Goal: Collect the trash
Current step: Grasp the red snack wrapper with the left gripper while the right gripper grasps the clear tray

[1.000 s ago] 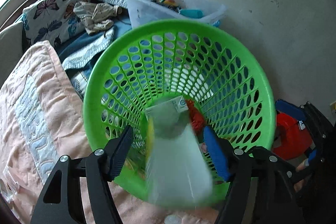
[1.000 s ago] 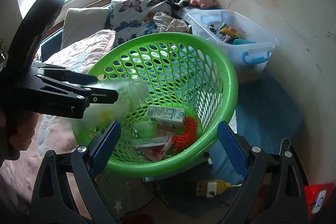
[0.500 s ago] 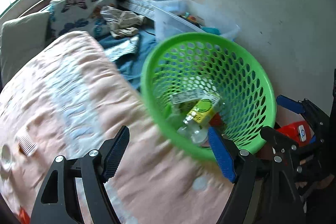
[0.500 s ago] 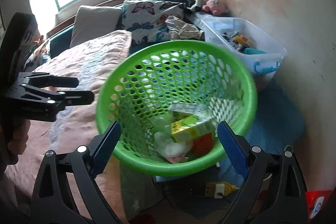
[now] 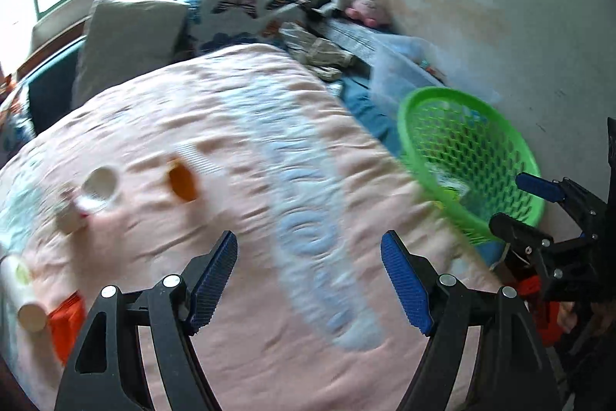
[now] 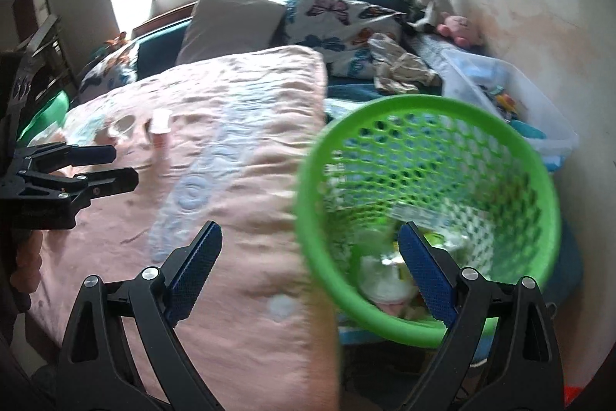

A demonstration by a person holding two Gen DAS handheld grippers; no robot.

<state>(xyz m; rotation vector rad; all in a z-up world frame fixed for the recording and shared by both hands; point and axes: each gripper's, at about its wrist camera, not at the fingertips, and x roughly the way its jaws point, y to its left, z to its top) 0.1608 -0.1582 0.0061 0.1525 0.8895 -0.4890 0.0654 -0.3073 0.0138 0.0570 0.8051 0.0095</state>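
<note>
Pink blanket (image 5: 238,126) under my left gripper (image 5: 308,276), jaws spread, empty. My right gripper (image 6: 308,272) spread, empty, beside green basket (image 6: 500,156) holding trash. White cup (image 5: 98,187), orange scrap (image 5: 183,182) on blanket.

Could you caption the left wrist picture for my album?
Open left gripper over a pink blanket, green basket at right.

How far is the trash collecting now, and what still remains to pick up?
Done: several pieces of trash lie in the green basket. In hand: nothing; the left gripper and right gripper are both open and empty. Left: a white cup, an orange piece and more blurred litter on the pink blanket.
</note>
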